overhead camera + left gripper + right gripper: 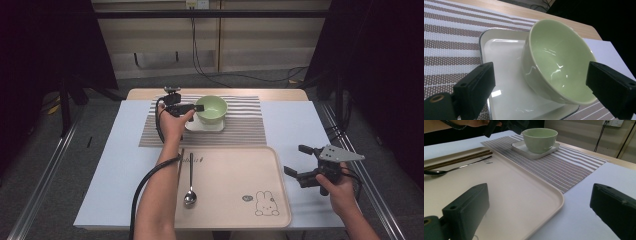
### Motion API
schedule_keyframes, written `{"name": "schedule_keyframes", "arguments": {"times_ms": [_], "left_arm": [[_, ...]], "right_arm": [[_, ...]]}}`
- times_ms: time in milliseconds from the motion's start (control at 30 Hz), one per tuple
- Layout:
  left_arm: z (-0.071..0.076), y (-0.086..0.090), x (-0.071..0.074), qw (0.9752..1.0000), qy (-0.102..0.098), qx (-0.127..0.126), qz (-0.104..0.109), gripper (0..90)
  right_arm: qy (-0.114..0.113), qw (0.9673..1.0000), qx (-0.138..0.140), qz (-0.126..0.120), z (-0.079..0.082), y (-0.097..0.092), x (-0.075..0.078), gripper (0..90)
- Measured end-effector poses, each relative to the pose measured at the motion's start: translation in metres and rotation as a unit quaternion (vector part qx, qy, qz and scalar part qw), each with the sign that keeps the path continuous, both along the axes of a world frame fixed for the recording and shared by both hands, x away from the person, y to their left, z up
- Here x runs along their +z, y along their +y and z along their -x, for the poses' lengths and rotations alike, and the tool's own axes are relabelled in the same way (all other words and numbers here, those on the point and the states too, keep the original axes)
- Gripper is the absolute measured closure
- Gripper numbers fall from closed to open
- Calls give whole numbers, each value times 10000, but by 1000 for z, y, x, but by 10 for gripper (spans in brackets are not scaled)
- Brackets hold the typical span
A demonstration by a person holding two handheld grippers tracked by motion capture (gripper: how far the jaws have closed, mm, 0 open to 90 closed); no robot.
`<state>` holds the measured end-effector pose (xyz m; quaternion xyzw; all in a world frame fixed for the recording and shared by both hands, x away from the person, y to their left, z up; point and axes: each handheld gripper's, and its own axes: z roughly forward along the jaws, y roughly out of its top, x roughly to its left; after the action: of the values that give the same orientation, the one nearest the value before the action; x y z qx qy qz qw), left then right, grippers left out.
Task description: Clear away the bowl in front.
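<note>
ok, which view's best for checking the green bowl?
The left gripper view: the green bowl sits close up, inside and rim clear, on the white square plate. The right gripper view shows its side, farther off. The high view shows it small.

From my seat, the bowl (554, 62) hides the far part of the square plate (504, 75); my left forearm covers much of the chopsticks (180, 159); the tray's (235, 200) small print stays unreadable.
</note>
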<state>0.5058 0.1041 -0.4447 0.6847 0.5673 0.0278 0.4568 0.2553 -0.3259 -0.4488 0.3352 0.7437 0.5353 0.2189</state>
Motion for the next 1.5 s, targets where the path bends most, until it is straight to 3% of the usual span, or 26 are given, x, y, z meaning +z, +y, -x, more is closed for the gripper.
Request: {"name": "schedule_keyframes", "arguments": {"times_ms": [200, 600, 733, 1000, 1500], "left_arm": [[-3, -4, -1, 9999, -63, 117, -51, 123], [-5, -9, -4, 9997, -182, 128, -36, 266], [-5, -9, -6, 9997, -107, 192, 88, 329], [-6, -12, -7, 9998, -84, 166, 11, 390], [-7, -19, -13, 9992, 281, 261, -76, 481]], "right_arm": [[-14, 10000, -3, 17, 0, -1, 0, 18], [-19, 10000, 32, -8, 0, -1, 1, 18], [-7, 10000, 16, -5, 0, -1, 0, 18], [-7, 10000, 14, -9, 0, -1, 0, 17], [-17, 10000, 4, 6, -1, -2, 0, 18]]}}
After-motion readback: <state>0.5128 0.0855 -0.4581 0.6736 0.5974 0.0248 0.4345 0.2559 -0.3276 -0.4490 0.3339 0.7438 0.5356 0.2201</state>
